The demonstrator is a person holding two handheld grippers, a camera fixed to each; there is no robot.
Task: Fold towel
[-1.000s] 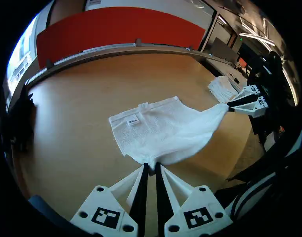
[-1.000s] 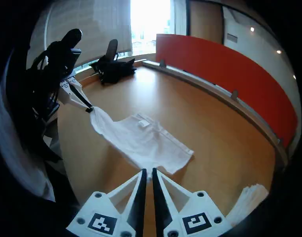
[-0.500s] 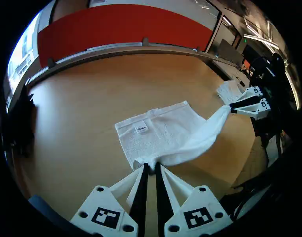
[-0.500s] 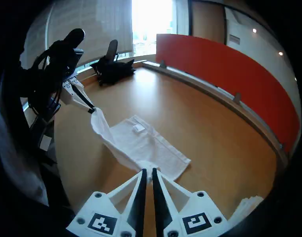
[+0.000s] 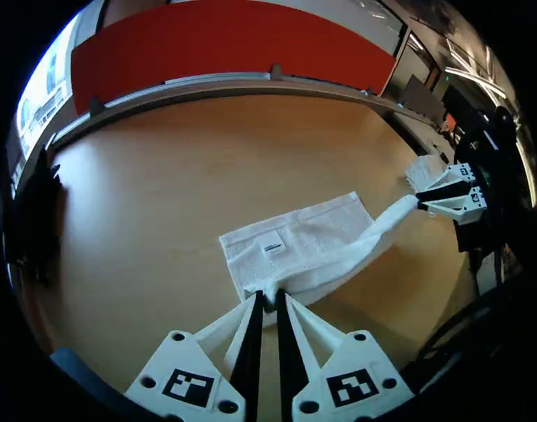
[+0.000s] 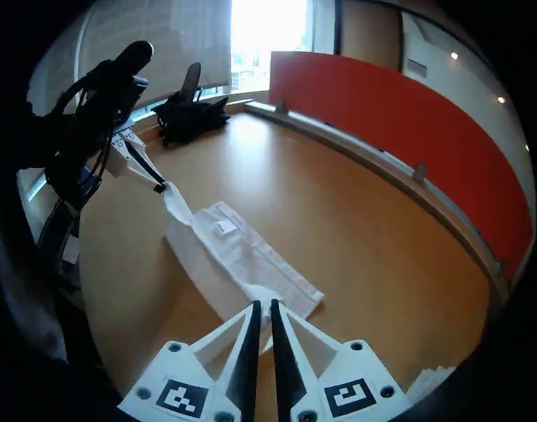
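Your left gripper [image 5: 268, 301] has its fingers pressed together on one near corner of the white terry-cloth towel [image 5: 307, 239], and your right gripper [image 6: 263, 308] pinches the other near corner. The towel's far half lies flat mid-table on the light wooden tabletop [image 5: 163, 183]. Its near edge is lifted, stretched between both grippers. A red partition panel [image 5: 226, 42] stands at the table's far side.

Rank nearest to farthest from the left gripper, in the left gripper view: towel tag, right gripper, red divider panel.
1. towel tag: just ahead of the left gripper, on the towel that its fingers pinch.
2. right gripper: off to the right, holding the towel's other end.
3. red divider panel: farthest, beyond the table at its far edge.
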